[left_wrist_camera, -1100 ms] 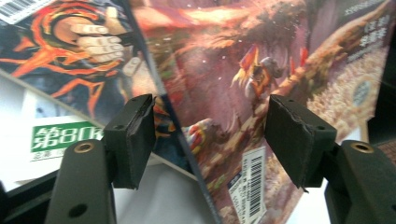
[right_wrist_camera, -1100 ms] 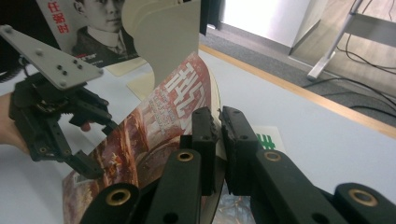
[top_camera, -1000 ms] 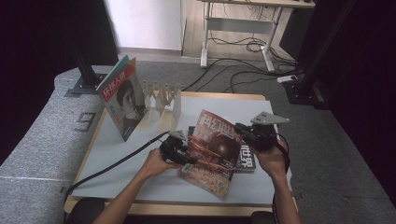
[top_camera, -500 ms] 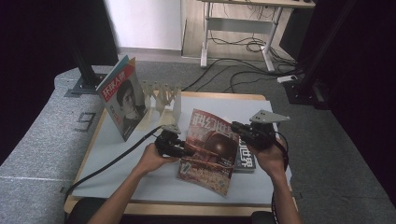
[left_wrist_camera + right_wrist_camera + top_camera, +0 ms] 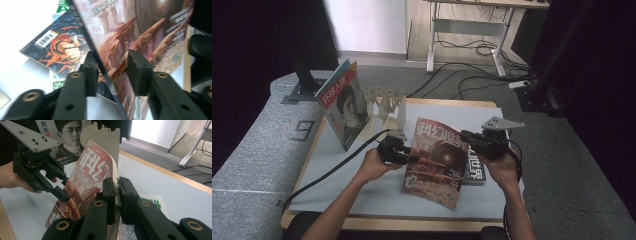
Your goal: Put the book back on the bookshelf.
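A red magazine point(image 5: 437, 160) hangs tilted above the table between my two grippers. My right gripper point(image 5: 117, 182) is shut on its right edge, with the pads pinching the pages. My left gripper point(image 5: 112, 62) has the magazine's point(image 5: 150, 30) left edge between its jaws. Those jaws have just been closing, and a gap still shows beside one pad. In the high view the left gripper point(image 5: 412, 156) is at the magazine's left side and the right gripper point(image 5: 464, 136) at its upper right. A dark comic book point(image 5: 62, 47) lies flat under the magazine.
A white divider rack point(image 5: 384, 100) stands at the back left of the white mat point(image 5: 337, 165). A magazine with a portrait cover point(image 5: 343, 107) leans upright at its left end. The left gripper's cable trails off the table's front left.
The left gripper has risen and its jaws have narrowed around the red magazine's left edge. That side of the magazine now sits higher. The right gripper has kept still.
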Demonstrator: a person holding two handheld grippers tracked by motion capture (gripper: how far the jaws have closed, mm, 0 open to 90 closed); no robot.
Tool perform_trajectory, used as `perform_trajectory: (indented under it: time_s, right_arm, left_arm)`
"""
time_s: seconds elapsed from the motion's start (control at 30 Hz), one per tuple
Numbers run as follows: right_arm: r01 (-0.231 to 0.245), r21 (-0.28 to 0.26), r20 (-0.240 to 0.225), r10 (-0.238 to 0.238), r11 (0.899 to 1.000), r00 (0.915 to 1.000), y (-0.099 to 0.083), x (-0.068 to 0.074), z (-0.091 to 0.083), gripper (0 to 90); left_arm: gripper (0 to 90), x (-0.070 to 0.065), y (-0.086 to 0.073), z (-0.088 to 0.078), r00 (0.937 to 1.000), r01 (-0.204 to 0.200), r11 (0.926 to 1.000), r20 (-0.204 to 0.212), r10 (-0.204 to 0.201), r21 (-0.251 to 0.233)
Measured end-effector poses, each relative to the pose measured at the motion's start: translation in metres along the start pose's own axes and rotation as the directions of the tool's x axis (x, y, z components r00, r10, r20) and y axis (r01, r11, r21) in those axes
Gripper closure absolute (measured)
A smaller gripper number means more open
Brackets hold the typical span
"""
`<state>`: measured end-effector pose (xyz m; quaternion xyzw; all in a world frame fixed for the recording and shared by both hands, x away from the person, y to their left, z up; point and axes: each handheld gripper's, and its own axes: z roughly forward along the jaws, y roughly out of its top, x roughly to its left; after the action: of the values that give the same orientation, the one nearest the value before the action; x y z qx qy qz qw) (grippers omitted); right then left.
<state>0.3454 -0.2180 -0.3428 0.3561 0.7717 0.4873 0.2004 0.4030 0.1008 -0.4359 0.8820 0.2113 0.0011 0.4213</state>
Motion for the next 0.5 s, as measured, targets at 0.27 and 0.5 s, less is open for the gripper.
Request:
perform_trajectory:
  time_s: [0.27,0.5]
  right_arm:
    - [-0.011,-0.002,-0.009,0.011,1.000,0.9999,0.001,-0.001,0.001,82.7]
    - [-0.013,-0.003,-0.010,0.013,1.000,0.9999,0.000,-0.002,-0.002,79.9]
  left_arm:
    - [79.6,-0.007,-0.005,-0.011,0.9984,-0.027,0.9992,0.048,0.029,-0.030]
    - [81.9,-0.011,-0.009,-0.018,0.9958,-0.052,0.9979,0.074,0.054,-0.040]
